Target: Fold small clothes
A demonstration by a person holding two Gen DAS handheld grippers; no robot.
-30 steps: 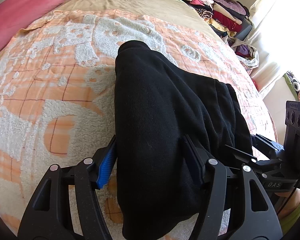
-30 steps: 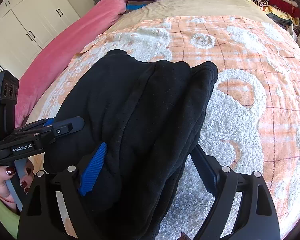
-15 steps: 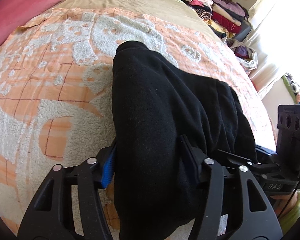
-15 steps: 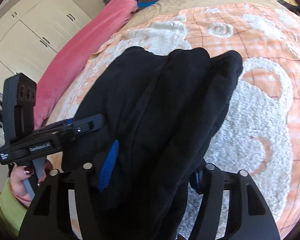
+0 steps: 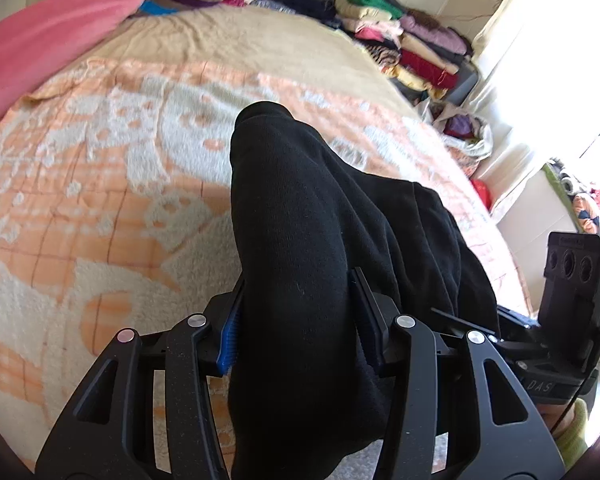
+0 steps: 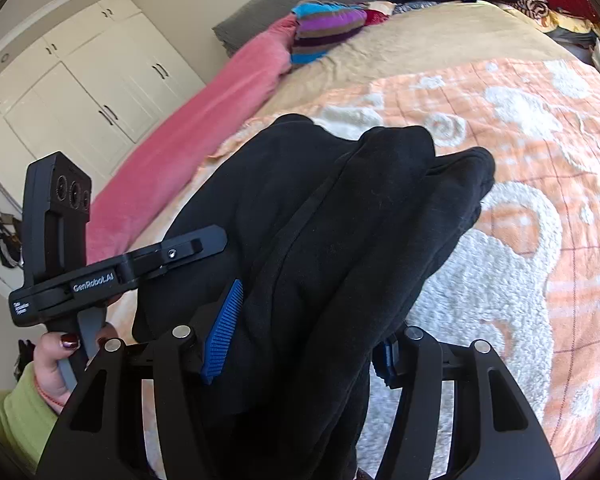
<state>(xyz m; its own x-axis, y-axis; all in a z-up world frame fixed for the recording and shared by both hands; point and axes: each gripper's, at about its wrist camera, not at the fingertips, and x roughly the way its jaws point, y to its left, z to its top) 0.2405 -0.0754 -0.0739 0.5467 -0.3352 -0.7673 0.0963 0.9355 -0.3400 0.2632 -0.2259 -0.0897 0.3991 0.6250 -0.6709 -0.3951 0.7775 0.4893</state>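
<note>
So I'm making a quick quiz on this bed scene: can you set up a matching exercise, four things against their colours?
Things:
1. garment held between the jaws
2. long bolster along the bed's edge
3. sleeve of the person
4. gripper pads

Colours:
A. blue
B. pink
C. black
D. light green

Pairs: 1-C, 2-B, 3-D, 4-A
</note>
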